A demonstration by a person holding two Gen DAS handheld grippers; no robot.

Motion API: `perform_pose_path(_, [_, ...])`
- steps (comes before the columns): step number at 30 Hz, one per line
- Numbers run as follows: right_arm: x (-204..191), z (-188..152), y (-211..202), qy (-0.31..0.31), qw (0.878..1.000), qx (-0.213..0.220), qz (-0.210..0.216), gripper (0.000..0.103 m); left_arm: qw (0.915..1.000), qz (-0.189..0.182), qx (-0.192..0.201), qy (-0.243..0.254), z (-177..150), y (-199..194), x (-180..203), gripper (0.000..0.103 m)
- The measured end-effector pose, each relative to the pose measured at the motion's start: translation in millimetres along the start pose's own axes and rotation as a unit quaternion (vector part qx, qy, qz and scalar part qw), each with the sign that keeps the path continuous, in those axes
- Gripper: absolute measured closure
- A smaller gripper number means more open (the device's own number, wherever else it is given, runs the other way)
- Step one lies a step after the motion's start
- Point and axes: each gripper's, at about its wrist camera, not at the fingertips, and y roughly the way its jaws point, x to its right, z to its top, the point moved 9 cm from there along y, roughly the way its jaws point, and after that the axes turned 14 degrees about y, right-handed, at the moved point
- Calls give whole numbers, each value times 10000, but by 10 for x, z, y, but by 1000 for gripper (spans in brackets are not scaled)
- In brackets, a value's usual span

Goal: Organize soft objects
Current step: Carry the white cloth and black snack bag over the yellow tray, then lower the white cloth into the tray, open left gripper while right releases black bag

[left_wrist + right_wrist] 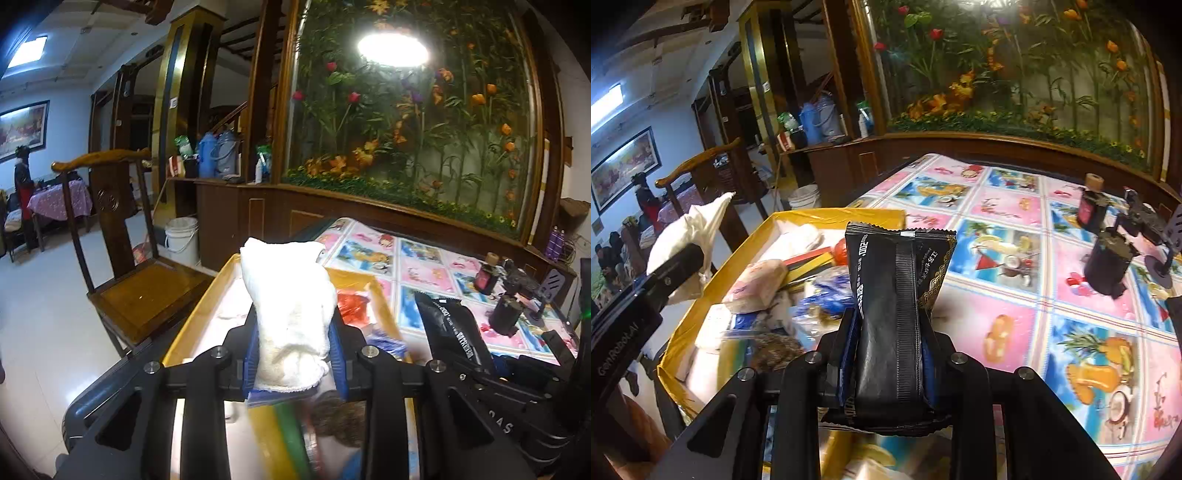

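Note:
My left gripper (294, 332) is shut on a white folded cloth (291, 295), which stands upright between the blue pads. It hangs over a yellow box (207, 295) full of soft packets and bags. My right gripper (890, 332) is shut on a black snack packet (894, 295), held upright over the box's right edge. The right wrist view shows the yellow box (831, 215) with a pink-white packet (757, 284) and blue bags (823, 299) inside. The white cloth (690, 236) and left gripper (677, 264) appear at that view's left. The black packet (454, 332) shows in the left wrist view too.
A table with a cartoon-print cloth (1015, 295) lies right of the box. Black camera gear (1112, 254) and a small bottle (1089, 206) stand at its far right. A wooden chair (122, 258) and white bucket (181, 240) are on the left. A flower display (406, 129) is behind.

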Motion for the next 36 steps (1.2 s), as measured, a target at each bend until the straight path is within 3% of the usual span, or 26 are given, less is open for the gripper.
perform_pose_path(10, [-435,-160,177,-237,9993,-185,209,70,9986,141,-480,-153,-357,131,-309,71])
perform_pose_path(25, [-748,-180,526,-439,9980,-396,212,70,9963,-68,-798,-318,-477,262,-382,71])
perform_pose_path(36, [-771,-155,758,-426,9968,-660,144,70,9928,-171,-1131,-343,-538,368,-384,71])
